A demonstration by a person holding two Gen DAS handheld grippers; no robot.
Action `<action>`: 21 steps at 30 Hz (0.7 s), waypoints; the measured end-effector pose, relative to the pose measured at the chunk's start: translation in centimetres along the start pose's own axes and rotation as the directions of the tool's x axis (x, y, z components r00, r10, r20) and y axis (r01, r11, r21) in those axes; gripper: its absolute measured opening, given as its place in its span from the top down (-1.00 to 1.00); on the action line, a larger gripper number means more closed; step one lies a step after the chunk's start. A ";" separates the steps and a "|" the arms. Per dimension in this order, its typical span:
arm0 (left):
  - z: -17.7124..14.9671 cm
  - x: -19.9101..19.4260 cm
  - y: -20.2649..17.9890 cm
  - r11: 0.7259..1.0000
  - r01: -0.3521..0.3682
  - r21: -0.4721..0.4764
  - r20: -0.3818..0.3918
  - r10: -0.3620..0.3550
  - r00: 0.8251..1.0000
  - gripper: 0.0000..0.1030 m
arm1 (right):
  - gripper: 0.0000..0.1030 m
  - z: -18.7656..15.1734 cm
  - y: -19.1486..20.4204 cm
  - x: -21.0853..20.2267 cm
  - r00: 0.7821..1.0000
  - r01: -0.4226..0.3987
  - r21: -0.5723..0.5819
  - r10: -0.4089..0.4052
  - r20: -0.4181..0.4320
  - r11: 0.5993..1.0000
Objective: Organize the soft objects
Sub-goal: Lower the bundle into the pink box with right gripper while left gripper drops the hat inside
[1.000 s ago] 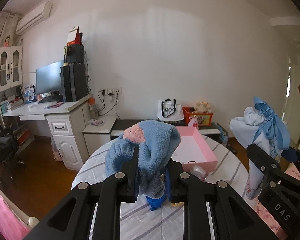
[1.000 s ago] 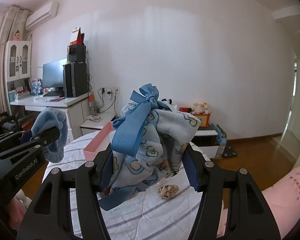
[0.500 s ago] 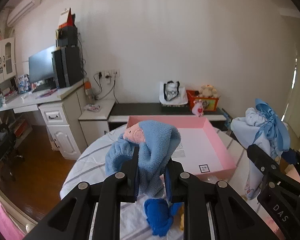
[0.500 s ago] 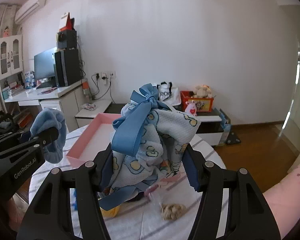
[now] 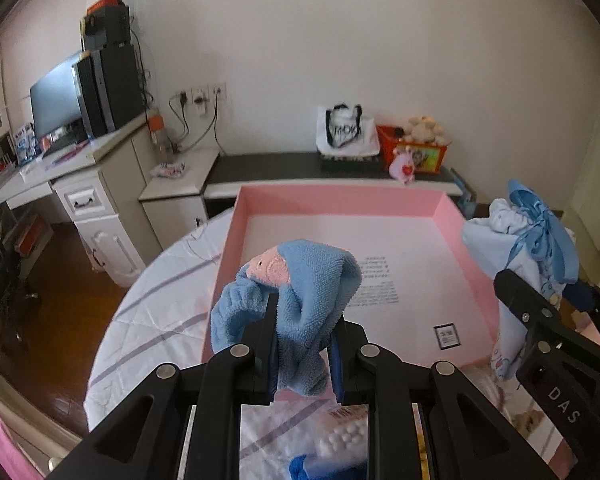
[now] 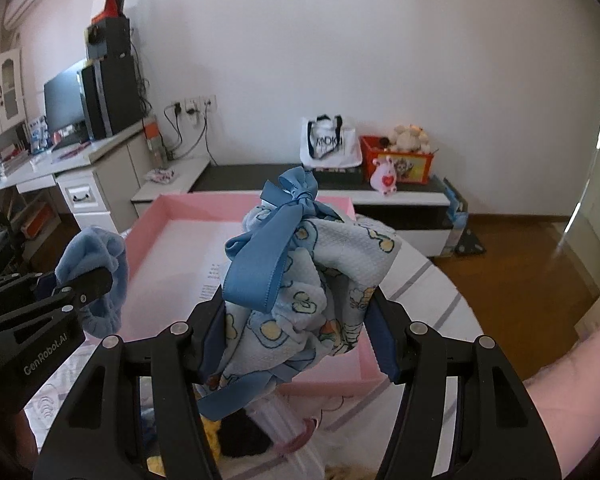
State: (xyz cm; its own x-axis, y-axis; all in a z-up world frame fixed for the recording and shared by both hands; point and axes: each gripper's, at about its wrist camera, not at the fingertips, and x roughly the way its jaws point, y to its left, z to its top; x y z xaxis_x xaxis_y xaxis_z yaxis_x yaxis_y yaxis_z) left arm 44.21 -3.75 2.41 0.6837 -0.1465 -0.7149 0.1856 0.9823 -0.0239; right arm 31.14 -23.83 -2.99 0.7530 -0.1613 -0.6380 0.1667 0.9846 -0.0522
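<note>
My left gripper [image 5: 303, 320] is shut on a blue terry cloth with a pink patch [image 5: 300, 280] and holds it above the near left edge of an open pink box [image 5: 340, 196]. My right gripper [image 6: 296, 320] is shut on a light blue printed cloth bundle tied with a blue ribbon [image 6: 312, 276], held above the box's near right part [image 6: 244, 200]. Each gripper shows in the other's view: the right one [image 5: 540, 320] at the right, the left one [image 6: 60, 292] at the left. The box floor is white and bare.
The box sits on a round table with a striped white cover [image 5: 156, 320]. Small soft items and a plastic bag [image 6: 260, 432] lie under the grippers. A desk with a monitor [image 5: 56, 104] stands left; a low cabinet with a toy bin [image 5: 416, 152] stands behind.
Both grippers have tilted down and moved forward with their cloths, so the pink box now fills the view below them. Neither grip has changed.
</note>
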 end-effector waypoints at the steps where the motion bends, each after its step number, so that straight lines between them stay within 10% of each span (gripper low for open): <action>1: 0.9 1.3 0.0 1.000 0.001 0.000 -0.018 -0.001 1.000 0.65 | -0.11 0.0 0.0 0.5 1.000 -0.001 -0.003 0.001 -0.010 1.000; 6: 2.7 4.8 0.0 1.000 0.002 0.000 -0.038 -0.002 0.999 0.43 | -0.11 -0.1 0.0 2.1 0.999 -0.013 -0.005 0.013 -0.046 1.000; 8: 3.1 5.8 0.1 1.000 -0.002 -0.009 -0.045 0.001 0.999 -0.28 | -0.14 -0.2 -0.1 2.6 0.998 -0.017 -0.003 0.017 -0.056 1.000; 10: 3.7 6.3 0.3 1.000 -0.011 -0.026 -0.027 0.010 1.000 -0.58 | -0.21 -0.1 -0.4 2.9 0.998 -0.020 0.002 0.020 -0.064 1.000; 17: 4.6 6.8 0.7 0.997 -0.049 -0.055 0.015 0.050 0.999 -0.87 | -0.94 0.1 -0.5 2.1 0.998 0.063 -0.024 -0.064 -0.024 0.998; 21: 4.2 6.9 0.9 0.996 -0.058 -0.061 0.018 0.059 0.998 -0.90 | -1.00 0.2 -0.3 1.2 0.996 0.092 -0.038 -0.092 0.007 0.995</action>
State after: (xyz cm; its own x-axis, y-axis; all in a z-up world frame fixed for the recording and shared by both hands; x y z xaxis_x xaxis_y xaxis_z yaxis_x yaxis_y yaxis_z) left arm 52.00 -4.35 0.39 0.7061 -0.0904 -0.7023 0.1021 0.9944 -0.0254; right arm 32.09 -24.32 -3.55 0.7389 -0.2514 -0.6252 0.2111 0.9675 -0.1395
